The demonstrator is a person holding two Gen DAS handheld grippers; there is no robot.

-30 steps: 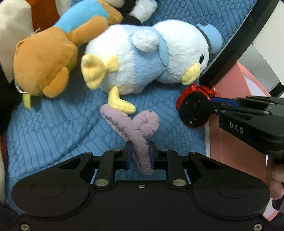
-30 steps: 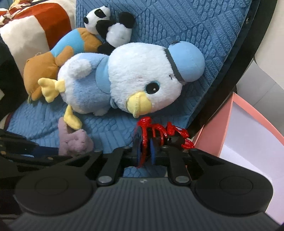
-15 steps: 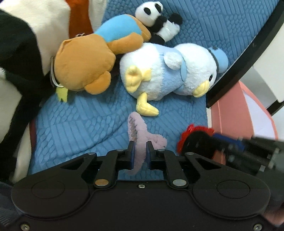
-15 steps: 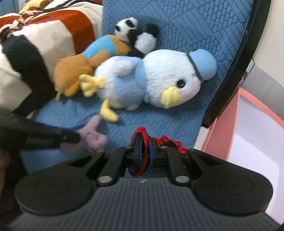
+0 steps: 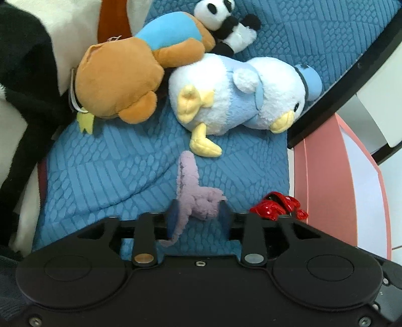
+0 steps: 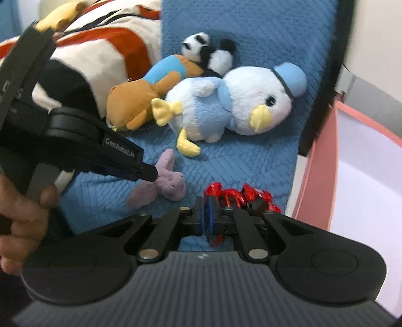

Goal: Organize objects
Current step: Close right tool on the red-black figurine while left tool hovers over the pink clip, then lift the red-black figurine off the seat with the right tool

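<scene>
R gripper (image 6: 210,223) is clamping the red toy (image 6: 241,197), heading toward the pink box (image 6: 319,176) at 3 o'clock. L gripper (image 5: 198,218) has just been opening; jaws apart w/ the purple plush (image 5: 193,196) between them, lying on the blue cushion (image 5: 105,176). Duck (image 5: 238,100), bear (image 5: 118,75), panda (image 5: 226,22) are waiting at 12. Nothing visibly boxed yet; most sorting left, I'd judge.

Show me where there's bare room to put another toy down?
The pink box on the right shows bare white floor. Bare blue cushion lies below the brown toy, left of the purple toy. The back is crowded around the duck and panda.
</scene>
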